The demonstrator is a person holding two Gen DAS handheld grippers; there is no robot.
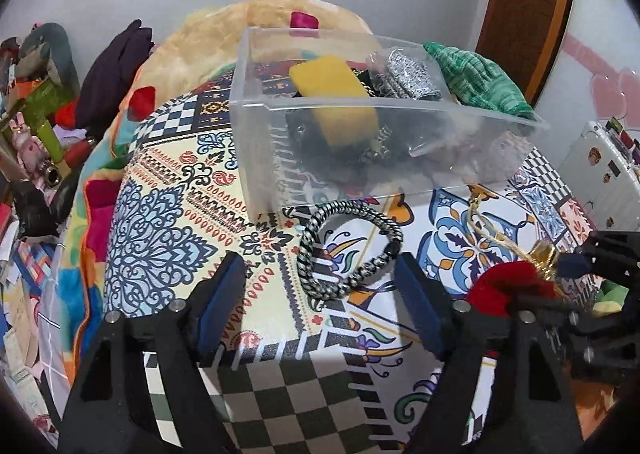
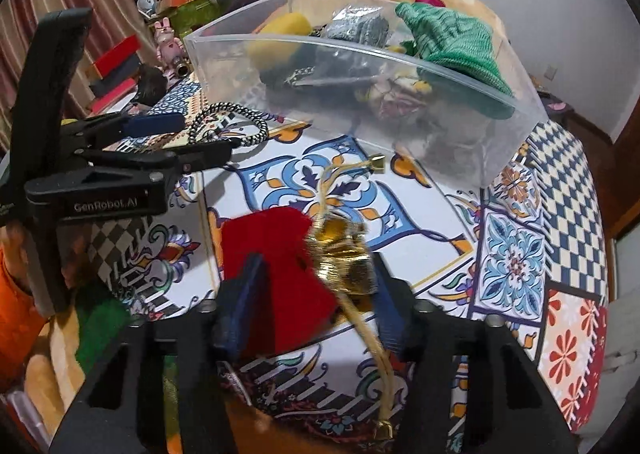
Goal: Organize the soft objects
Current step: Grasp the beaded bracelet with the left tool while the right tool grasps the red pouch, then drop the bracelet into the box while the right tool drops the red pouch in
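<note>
While pouch [image 2: 280, 278] seemingly between right tongs [image 2: 316, 294], unclamped

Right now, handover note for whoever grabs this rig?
Left gripper: open, empty, hovering over the black-and-white braided cord loop on the tablecloth.
Right gripper: jaws around the red pouch with the gold tie; grip unclear.
Done: yellow sponge, green knit piece and silver packet are in the clear bin.
Left: bin the pouch and cord loop.

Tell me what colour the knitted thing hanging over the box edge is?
Green, the knitted cloth draped over the clear plastic box; best seen in the right wrist view.
</note>
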